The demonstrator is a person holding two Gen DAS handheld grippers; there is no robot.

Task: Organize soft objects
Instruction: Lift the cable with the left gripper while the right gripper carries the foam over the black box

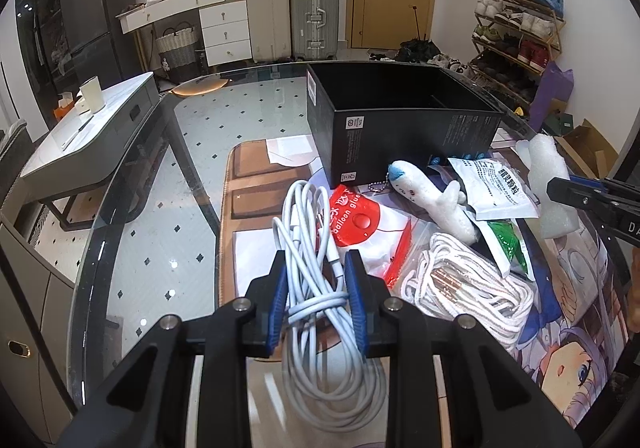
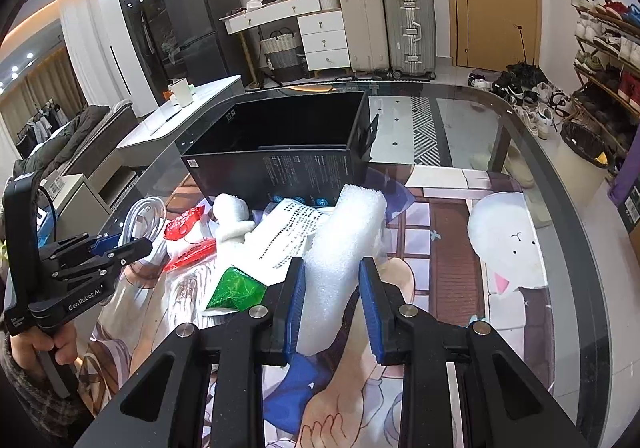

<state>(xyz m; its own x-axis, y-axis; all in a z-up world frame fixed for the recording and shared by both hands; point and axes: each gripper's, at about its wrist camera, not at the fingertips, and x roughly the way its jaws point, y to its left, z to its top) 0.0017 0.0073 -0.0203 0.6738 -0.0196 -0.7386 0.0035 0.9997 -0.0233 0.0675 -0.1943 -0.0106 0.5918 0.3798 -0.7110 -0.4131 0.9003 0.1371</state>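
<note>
So both grippers are loaded up at once here. The left gripper (image 1: 316, 300) has its fingers narrowed around the bundled white charging cable (image 1: 316, 268), near-left on the desk (image 1: 160, 207). The right gripper (image 2: 332, 308) straddles the white foam roll (image 2: 344, 248); the left pad touches it, but there's a gap on the right side, so it looks loosely framed, not really squeezed.

What could go wrong, I reckon: the cable's loose loops hang below the fingers and could snag the red balloon glue bag (image 1: 360, 224) or the white rope coil (image 1: 468, 288) on the way up. The foam could slip out or squash sideways if the fingers close off-centre.

Count: one open black box (image 1: 400, 119) at the far side, one cable, one rope coil, one foam roll, one plush plane keychain (image 1: 432, 199), one white printed pouch (image 1: 496, 187), one green packet (image 1: 508, 244).
</note>
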